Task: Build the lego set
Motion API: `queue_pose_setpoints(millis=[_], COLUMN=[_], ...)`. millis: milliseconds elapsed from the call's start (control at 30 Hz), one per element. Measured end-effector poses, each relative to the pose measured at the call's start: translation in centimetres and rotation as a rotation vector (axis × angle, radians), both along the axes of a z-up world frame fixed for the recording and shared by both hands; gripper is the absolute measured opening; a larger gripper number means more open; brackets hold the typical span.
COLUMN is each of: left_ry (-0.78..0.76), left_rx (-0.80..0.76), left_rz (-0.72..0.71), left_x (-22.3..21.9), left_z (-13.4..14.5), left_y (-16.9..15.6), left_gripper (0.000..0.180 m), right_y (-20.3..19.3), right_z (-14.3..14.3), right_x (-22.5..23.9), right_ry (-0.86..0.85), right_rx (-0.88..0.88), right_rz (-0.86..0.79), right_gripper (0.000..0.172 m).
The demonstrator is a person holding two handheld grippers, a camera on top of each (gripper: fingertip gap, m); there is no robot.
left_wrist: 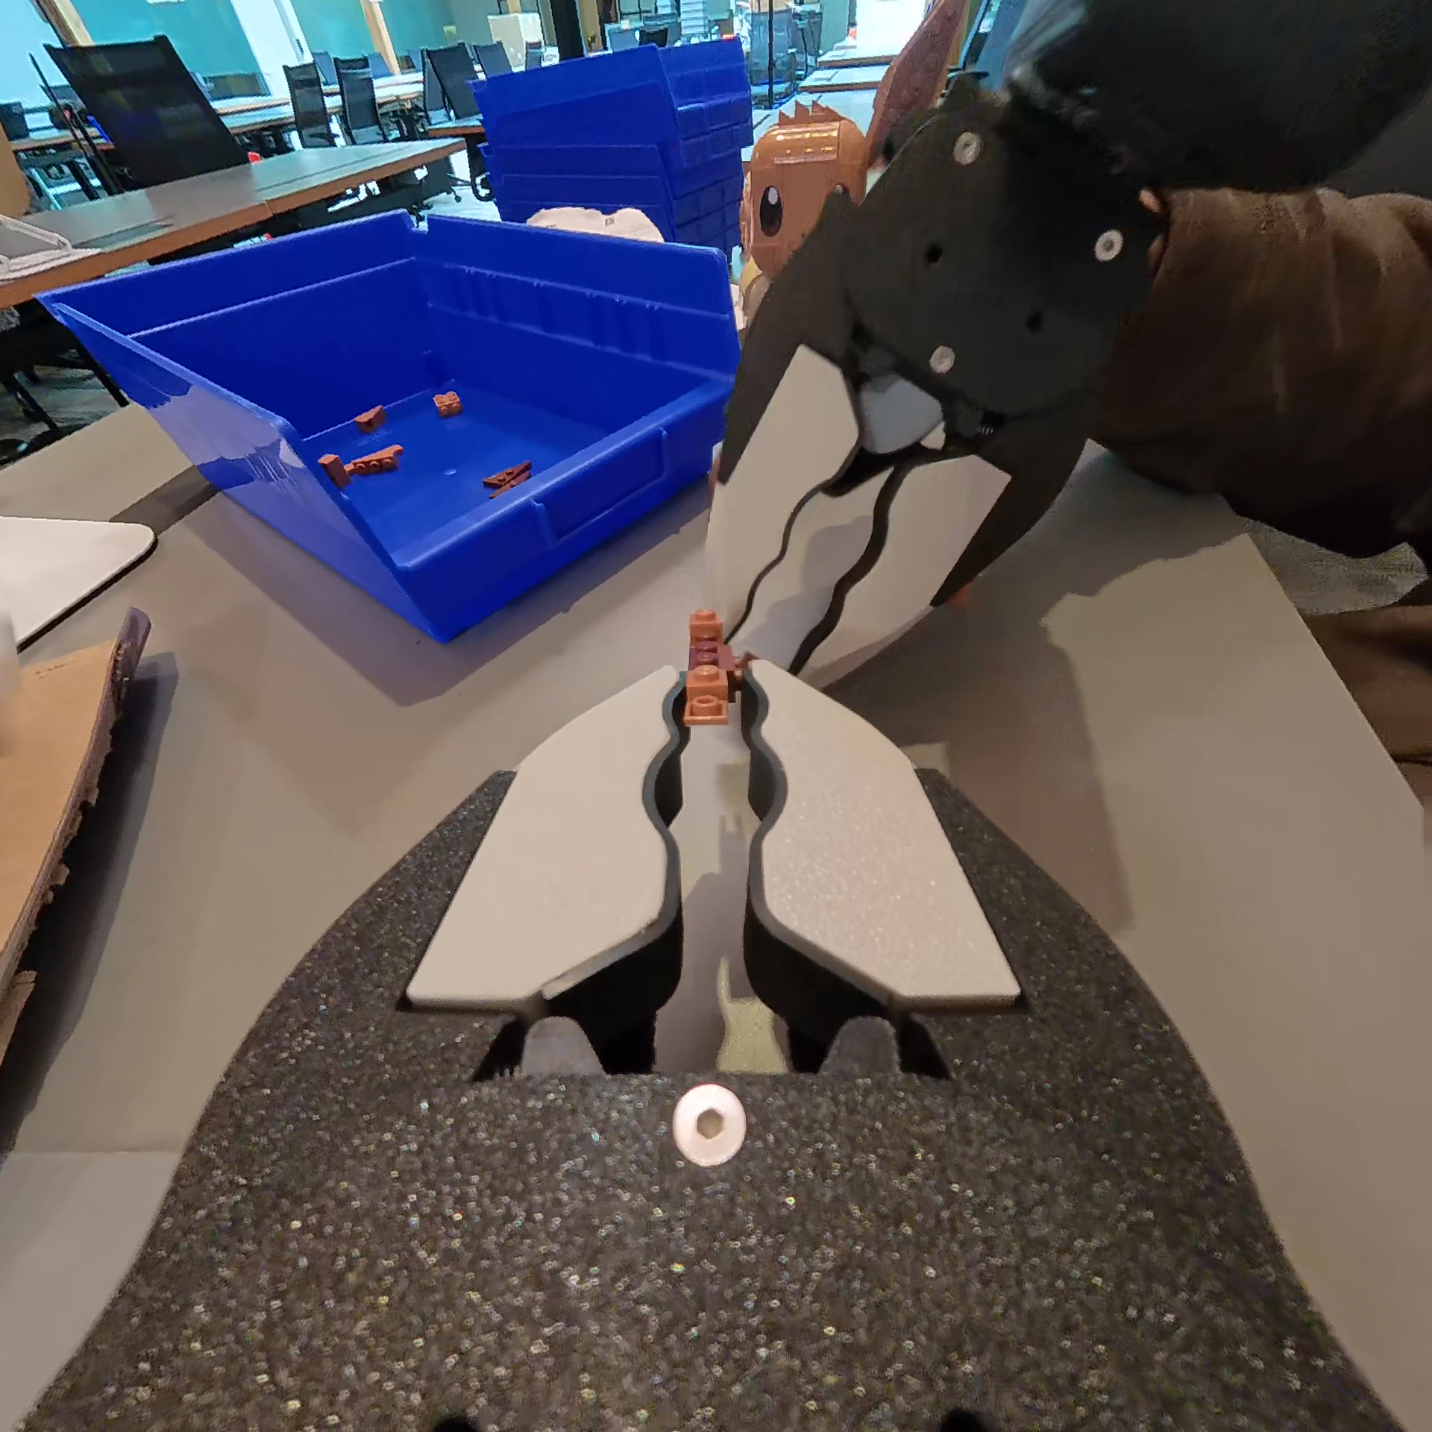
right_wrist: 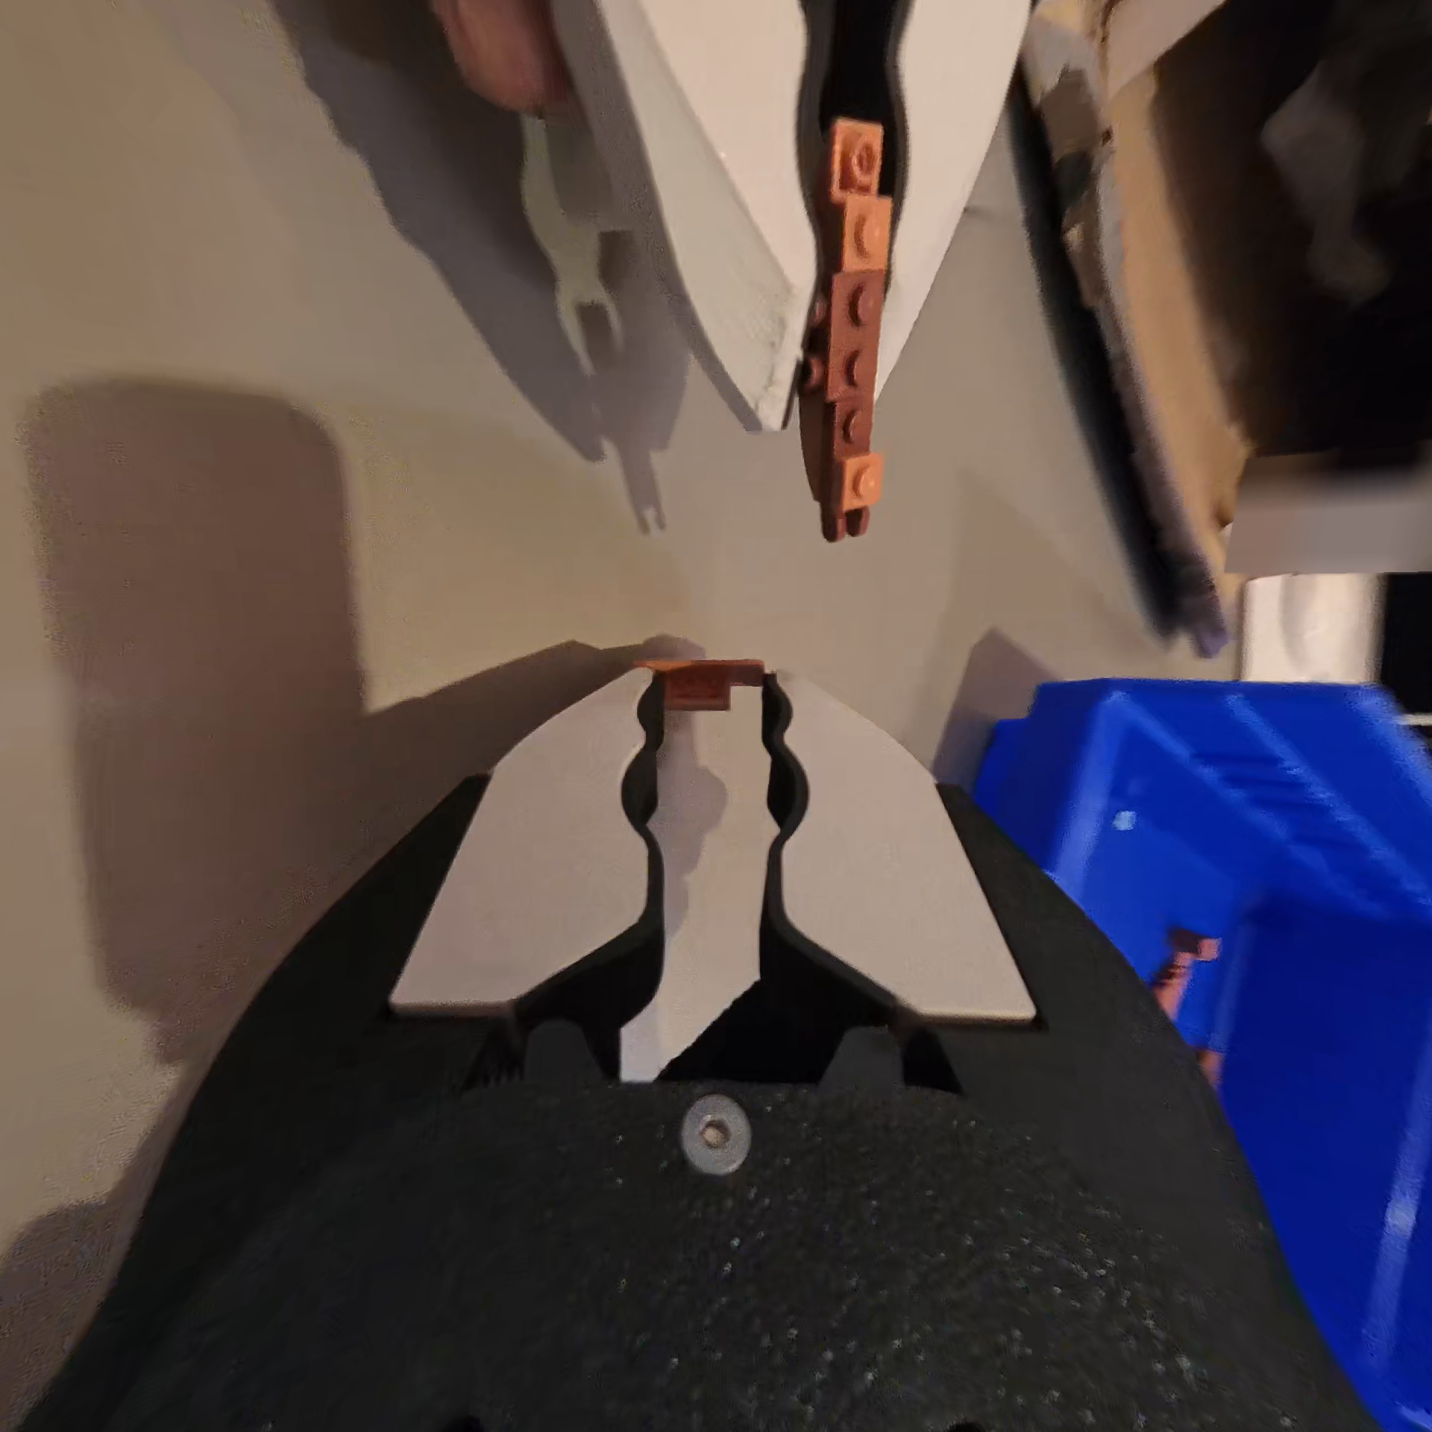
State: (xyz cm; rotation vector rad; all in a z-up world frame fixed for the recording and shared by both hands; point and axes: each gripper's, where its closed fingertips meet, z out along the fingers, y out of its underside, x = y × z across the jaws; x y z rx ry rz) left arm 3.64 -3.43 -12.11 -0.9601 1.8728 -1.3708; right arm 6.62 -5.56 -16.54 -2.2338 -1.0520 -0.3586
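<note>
My left gripper is shut on a long assembly of brown and orange bricks and holds it just above the grey table. The assembly sticks out past the fingertips; it also shows in the right wrist view, between the left gripper's pale fingers. My right gripper is shut on a small flat brown plate piece held across its tips. In the left wrist view the right gripper comes down from the upper right, its tips right beside the far end of the assembly.
A blue bin with several loose brown bricks stands at the left; it also shows in the right wrist view. Stacked blue bins and a brown brick figure stand behind. Cardboard lies at the left edge. About 6 cm separates my left fingertips from my right.
</note>
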Motion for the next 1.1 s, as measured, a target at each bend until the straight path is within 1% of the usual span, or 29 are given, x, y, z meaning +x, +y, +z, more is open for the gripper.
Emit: queue_pose_setpoints(millis=[67,133,200,300,367,467,533,633,733,867,967,1067,1100], left_ry=[0.002,-0.003,-0.011,-0.03,-0.044,-0.063,-0.075,-0.09,-0.111,-0.117,-0.119,-0.116,-0.117], left_rx=[0.0,0.002,0.002,-0.006,-0.014,-0.035,-0.057,-0.089,-0.109,-0.091,-0.082,-0.071,-0.067], left_rz=[0.0,0.001,0.0,-0.007,-0.016,-0.034,-0.05,-0.086,-0.128,-0.175,-0.192,-0.198,-0.198], left_x=[0.0,0.0,0.0,-0.1,-0.2,-0.4,-0.5,-0.8,-1.2,-1.7,-1.8,-1.9,-1.8], left_z=[0.0,0.0,0.1,0.4,0.6,1.0,1.3,1.7,2.1,2.0,1.9,1.8,1.8], left_y=[0.0,0.0,0.0,0.0,-0.1,-0.3,-0.4,-0.8,-1.5,-2.3,-2.6,-2.7,-2.8], left_gripper=[0.012,0.012,0.011,0.011,0.011,0.012,0.012,0.012,0.012,0.012,0.012,0.012,0.012], right_y=[0.0,-0.4,-0.8,-0.5,-0.5,-0.3,-0.1,0.2,0.2,0.1,0.1,0.2,0.2], right_z=[0.3,0.0,-0.8,-1.2,-1.2,-0.1,1.4,4.0,5.5,6.2,6.1,6.1,6.1], right_x=[0.3,-0.1,-0.4,-0.5,-0.8,-1.0,-1.4,-2.0,-2.9,-4.2,-4.7,-4.9,-4.9], right_ry=[-0.105,-0.185,-0.223,-0.232,-0.183,-0.058,0.071,0.272,0.395,0.487,0.502,0.513,0.514], right_rx=[0.027,0.022,-0.013,-0.013,-0.02,0.034,0.104,0.206,0.25,0.245,0.236,0.24,0.238], right_rz=[0.065,0.157,0.205,0.217,0.213,0.189,0.178,0.164,0.181,0.217,0.227,0.229,0.226], right_gripper=[0.024,0.024,0.024,0.024,0.025,0.032,0.037,0.038,0.038,0.035,0.026,0.01,0.01])
